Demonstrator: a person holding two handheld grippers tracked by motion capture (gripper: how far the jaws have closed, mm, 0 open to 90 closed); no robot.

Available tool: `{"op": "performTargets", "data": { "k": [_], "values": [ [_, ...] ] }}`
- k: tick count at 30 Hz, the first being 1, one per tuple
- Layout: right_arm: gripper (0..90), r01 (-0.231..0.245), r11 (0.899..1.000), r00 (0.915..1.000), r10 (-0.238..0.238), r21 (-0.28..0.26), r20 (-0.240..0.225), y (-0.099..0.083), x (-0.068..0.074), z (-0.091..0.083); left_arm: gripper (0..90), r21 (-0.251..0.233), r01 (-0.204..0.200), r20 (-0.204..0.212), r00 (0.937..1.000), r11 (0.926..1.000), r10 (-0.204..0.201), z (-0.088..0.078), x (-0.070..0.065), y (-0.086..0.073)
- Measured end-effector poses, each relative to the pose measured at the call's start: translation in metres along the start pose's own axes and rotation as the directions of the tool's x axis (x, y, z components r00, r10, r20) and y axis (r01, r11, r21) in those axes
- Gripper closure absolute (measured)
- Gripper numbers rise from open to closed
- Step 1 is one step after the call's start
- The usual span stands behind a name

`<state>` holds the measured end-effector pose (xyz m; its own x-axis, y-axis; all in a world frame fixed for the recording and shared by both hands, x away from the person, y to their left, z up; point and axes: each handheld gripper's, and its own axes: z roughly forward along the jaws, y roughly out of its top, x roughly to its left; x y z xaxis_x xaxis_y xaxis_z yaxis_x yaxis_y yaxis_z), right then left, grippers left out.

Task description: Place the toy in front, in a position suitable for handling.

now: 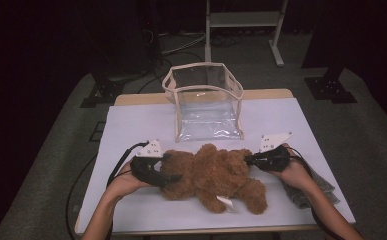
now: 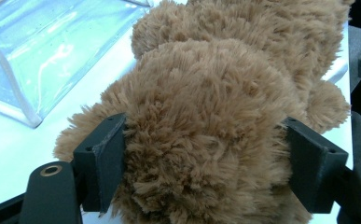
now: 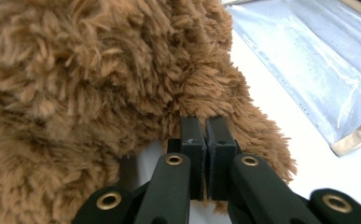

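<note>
While the brown plush bear (image 1: 213,176) lies on its side on the white table cover (image 1: 131,125), just in front of the clear open-topped bag (image 1: 207,102), treat it as light, soft and compressible. Your left gripper (image 1: 167,170) straddles one bulky end of the bear, jaws spread wide and pressed into the pile. Your right gripper (image 1: 249,160) has its jaws pressed together, pinching a thin fold of fur at the opposite end. Expect the body to sag between the two grips. Fur alone may slip, so take hold of stuffed limbs or torso.
</note>
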<state>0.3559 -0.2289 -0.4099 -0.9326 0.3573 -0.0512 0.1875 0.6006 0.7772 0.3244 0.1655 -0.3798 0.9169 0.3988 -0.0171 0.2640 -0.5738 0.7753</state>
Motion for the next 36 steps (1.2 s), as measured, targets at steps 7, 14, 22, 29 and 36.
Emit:
{"op": "performTargets", "data": {
  "k": [7, 14, 22, 29, 36],
  "values": [
    [88.2, 0.003, 1.000, 1.0000, -0.003, 0.016, 0.002, -0.002, 0.005, -0.022, 22.4, -0.007, -0.020, 0.014, 0.9997, 0.9998, 0.020, 0.007, -0.005, 0.014],
    [73.6, -0.054, 0.998, 0.9982, 0.054, -0.011, -0.026, -0.016, -0.002, -0.028, 22.4, -0.015, -0.023, 0.038, 0.9990, 0.9996, 0.023, 0.013, -0.007, 0.018],
    [53.5, -0.053, 0.989, 0.9917, 0.036, -0.140, -0.124, -0.009, 0.011, -0.049, 19.5, -0.076, -0.113, -0.012, 0.9936, 0.9907, 0.112, 0.005, -0.009, 0.009],
    [42.0, -0.008, 0.984, 0.9864, -0.021, -0.175, -0.163, 0.002, 0.034, -0.048, 16.3, -0.089, -0.122, -0.005, 0.9926, 0.9886, 0.122, 0.007, -0.004, -0.007],
    [56.3, -0.007, 0.987, 0.9932, -0.011, -0.161, -0.116, 0.013, 0.039, -0.028, 30.7, -0.078, -0.081, 0.057, 0.9947, 0.9936, 0.085, 0.014, -0.010, -0.005]
  ]
}}
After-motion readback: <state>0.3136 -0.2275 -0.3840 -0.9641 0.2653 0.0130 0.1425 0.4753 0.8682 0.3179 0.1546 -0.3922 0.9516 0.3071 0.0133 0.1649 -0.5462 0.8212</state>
